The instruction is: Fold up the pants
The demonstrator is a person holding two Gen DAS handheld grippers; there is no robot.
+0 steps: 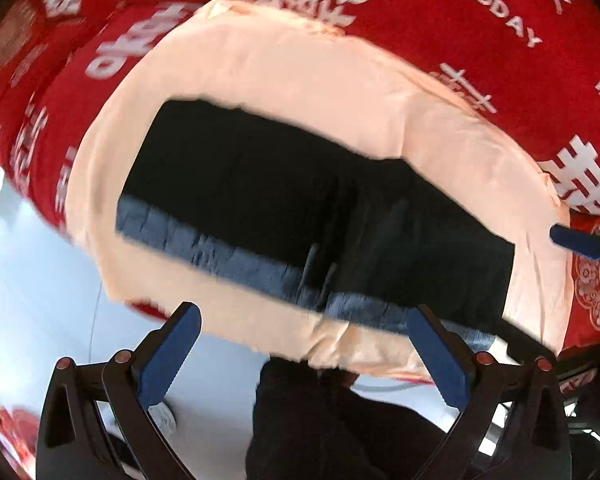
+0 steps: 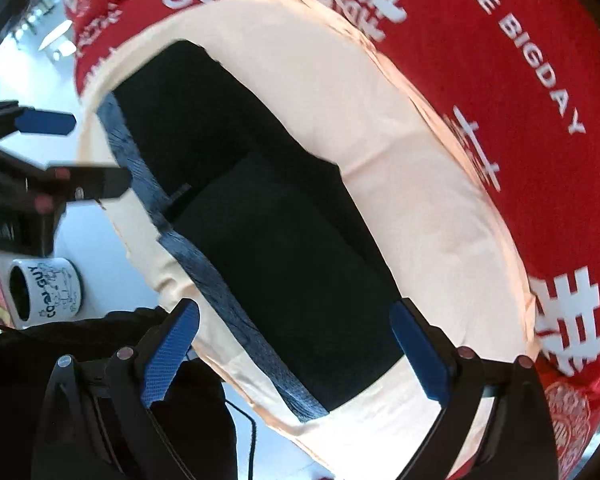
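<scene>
Bare peach cloth (image 1: 284, 68) rings the folded black pants (image 1: 300, 200) across our left view's upper half, open passage we could use, white printed mug (image 2: 46, 294) blocks lower left in our right view, other gripper's blue-padded fingers (image 2: 46, 124) crowd middle left.

both wrist views close above, angled down past their own fingers, sharing the dark pants (image 1: 300, 200) on peach cloth (image 2: 400, 168)

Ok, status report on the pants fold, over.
Both grippers open, holding nothing: left gripper, right gripper. Black pants flat on peach cloth, waistband nearest. Nothing in the way.
</scene>
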